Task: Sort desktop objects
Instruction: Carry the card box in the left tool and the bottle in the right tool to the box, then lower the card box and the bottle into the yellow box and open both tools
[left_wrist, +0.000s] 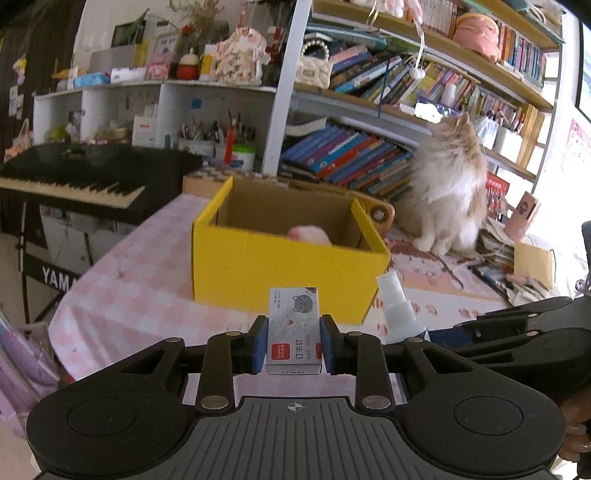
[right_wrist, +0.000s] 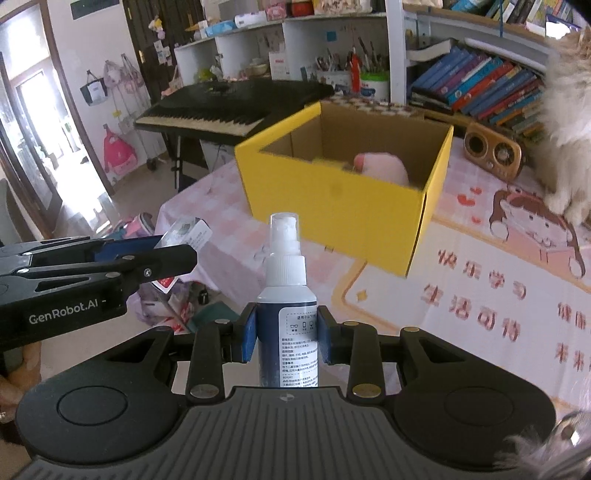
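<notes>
My left gripper (left_wrist: 293, 341) is shut on a small grey staple box (left_wrist: 294, 325) with a cat drawing, held above the table in front of the yellow cardboard box (left_wrist: 266, 273). My right gripper (right_wrist: 284, 334) is shut on a spray bottle (right_wrist: 286, 295) with a white pump top and dark blue body, held upright. The bottle's top also shows in the left wrist view (left_wrist: 399, 314). The yellow box (right_wrist: 332, 206) is open and holds a pink object (right_wrist: 382, 168). The left gripper appears at the left of the right wrist view (right_wrist: 177, 245), beside the bottle.
A fluffy cream cat (left_wrist: 448, 184) sits on the table right of the box. A small wooden radio (right_wrist: 493, 149) stands behind the box. A black keyboard (left_wrist: 74, 177) stands left of the table. Bookshelves (left_wrist: 351, 155) line the back. The pink checked tablecloth (left_wrist: 129, 295) ends at the left edge.
</notes>
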